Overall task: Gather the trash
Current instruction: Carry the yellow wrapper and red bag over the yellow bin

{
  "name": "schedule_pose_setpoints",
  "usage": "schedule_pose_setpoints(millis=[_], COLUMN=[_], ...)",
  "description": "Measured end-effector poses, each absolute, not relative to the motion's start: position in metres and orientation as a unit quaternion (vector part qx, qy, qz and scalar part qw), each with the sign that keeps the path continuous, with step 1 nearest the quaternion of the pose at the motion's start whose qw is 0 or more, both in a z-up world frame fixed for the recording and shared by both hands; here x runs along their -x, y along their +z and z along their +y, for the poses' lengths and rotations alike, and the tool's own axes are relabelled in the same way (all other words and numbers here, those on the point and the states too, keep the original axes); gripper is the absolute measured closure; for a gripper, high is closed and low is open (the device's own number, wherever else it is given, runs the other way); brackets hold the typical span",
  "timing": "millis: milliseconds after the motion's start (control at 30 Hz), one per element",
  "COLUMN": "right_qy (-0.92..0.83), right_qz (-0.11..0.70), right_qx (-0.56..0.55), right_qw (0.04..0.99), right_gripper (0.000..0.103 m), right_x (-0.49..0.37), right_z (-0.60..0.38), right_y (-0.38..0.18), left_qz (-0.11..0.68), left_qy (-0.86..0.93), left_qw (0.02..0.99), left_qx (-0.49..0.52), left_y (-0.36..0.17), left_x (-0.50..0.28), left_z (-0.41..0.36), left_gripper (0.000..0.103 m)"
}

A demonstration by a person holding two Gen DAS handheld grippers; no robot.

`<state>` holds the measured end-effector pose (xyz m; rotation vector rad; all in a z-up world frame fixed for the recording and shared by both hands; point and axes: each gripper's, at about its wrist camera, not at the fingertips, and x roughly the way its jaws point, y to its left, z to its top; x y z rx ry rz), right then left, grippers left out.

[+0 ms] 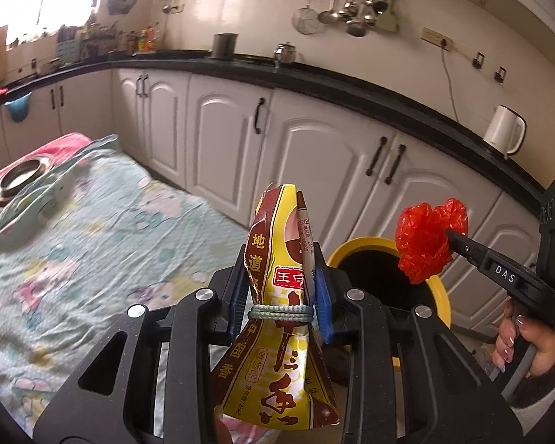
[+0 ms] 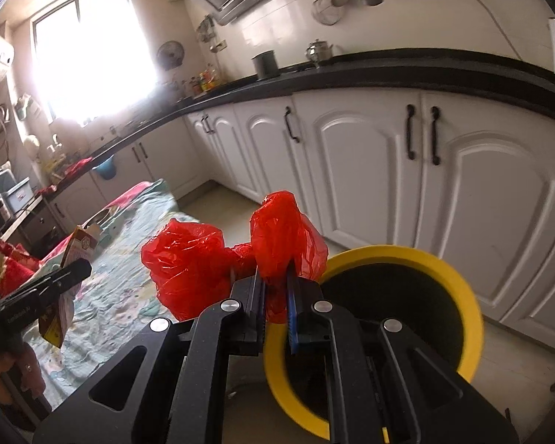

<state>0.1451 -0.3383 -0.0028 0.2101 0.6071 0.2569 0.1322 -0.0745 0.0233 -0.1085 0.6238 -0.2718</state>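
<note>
Two grippers: left gripper (image 1: 277,288) clamps a seasoning packet (image 1: 277,296); right gripper (image 2: 275,288), at 3 o'clock, pinches red plastic bag (image 2: 236,259), seemingly above yellow-rimmed bin (image 2: 458,288).

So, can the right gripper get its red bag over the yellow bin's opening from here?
Probably yes. The right gripper, shut on the red plastic bag, sits beside the yellow-rimmed bin, with nothing visible between them.

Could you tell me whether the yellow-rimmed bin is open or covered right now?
Open: the yellow-rimmed bin shows no lid, only a dark interior. Whether it holds anything, cannot tell.
</note>
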Motion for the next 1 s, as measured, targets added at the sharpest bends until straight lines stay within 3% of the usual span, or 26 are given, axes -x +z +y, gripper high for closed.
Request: schedule_pose_setpoints(millis=[1000], right_qy=[0.031], right_qz=[0.298], right_qx=[-0.100], right_qw=[0.949], right_gripper=[0.094], right_x=[-0.104], right_z=[-0.419], right_y=[-0.028], left_qz=[0.313], left_qy=[-0.230], left_qw=[0.922], left_qx=[-0.006], left_y=[0.015], left_x=[-0.168], left_z=[-0.188], left_gripper=[0.079])
